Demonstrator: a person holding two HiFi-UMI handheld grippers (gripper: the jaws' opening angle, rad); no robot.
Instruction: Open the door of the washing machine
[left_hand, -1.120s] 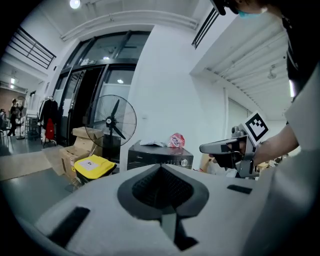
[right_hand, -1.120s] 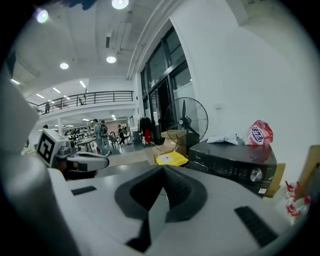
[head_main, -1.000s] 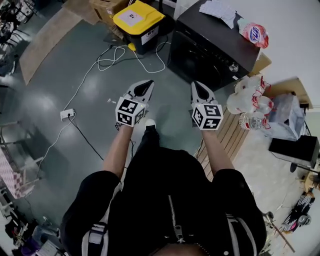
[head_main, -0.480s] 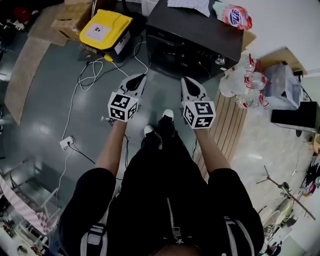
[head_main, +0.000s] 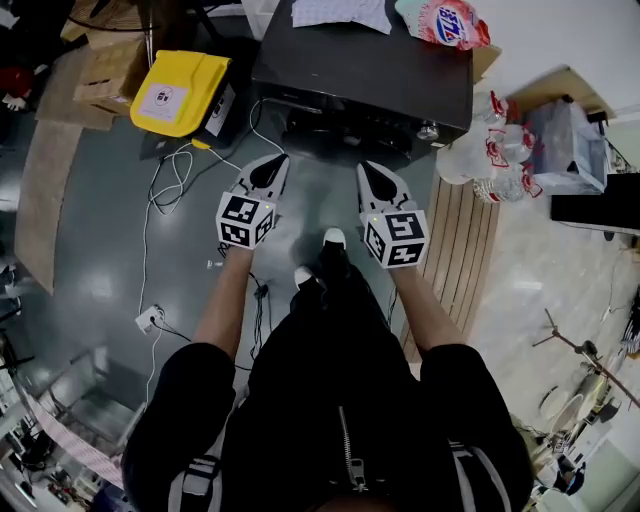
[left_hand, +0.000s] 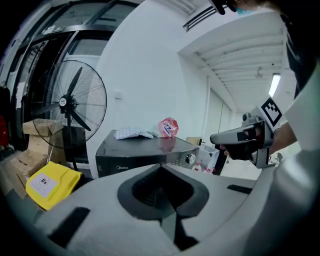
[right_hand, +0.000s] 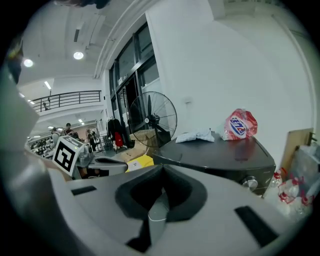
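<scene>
The dark washing machine (head_main: 362, 72) stands just ahead of me, with a cloth (head_main: 338, 12) and a pink detergent bag (head_main: 446, 22) on its lid. Its front (head_main: 345, 128) lies in shadow and I cannot make out the door. My left gripper (head_main: 269, 170) and right gripper (head_main: 377, 178) are held side by side in the air, short of the front, both shut and empty. In the left gripper view the machine (left_hand: 142, 149) and its knob (left_hand: 190, 159) rise behind my left gripper (left_hand: 161, 169), with the right gripper (left_hand: 220, 139) alongside. The right gripper view shows the machine (right_hand: 225, 160) beyond my right gripper (right_hand: 161, 171).
A yellow box (head_main: 180, 90) and cardboard boxes (head_main: 105, 75) sit left of the machine, with cables (head_main: 165, 190) across the floor. Packs of water bottles (head_main: 490, 160) and a wooden pallet (head_main: 455, 260) lie on the right. A standing fan (left_hand: 67, 107) is at the left.
I have walked closer to the washing machine, which has shifted from the upper right to the top centre of the head view. Both grippers travelled with me and stayed shut.
</scene>
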